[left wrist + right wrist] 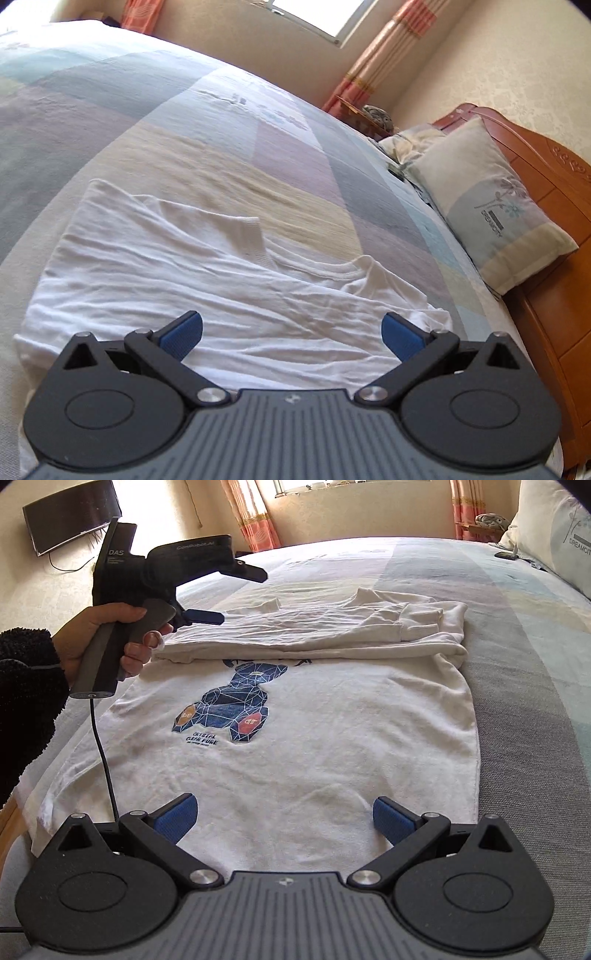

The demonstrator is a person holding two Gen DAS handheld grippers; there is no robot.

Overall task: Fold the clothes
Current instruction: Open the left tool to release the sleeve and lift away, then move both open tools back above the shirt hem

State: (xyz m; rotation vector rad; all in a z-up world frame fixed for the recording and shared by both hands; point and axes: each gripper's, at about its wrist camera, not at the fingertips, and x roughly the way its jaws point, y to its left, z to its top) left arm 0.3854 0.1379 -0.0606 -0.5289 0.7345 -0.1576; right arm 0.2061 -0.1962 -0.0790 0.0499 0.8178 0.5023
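While both claws gape empty, only the right view shows the T-shirt's (280,746) bear print (231,705).

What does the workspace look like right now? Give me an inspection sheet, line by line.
Surface: bed with pastel patchwork bedspread, lightly creased.
Job's things: white T-shirt with blue bear print, spread flat, top part folded down over it.
Clutter: small dark object near the pillow, too small to identify.
Grippers: left gripper open, holding nothing; right gripper open over the shirt hem.
Cables: black cable hanging from the left gripper's handle.
Surroundings: pillow, wooden headboard, curtains, wall television.
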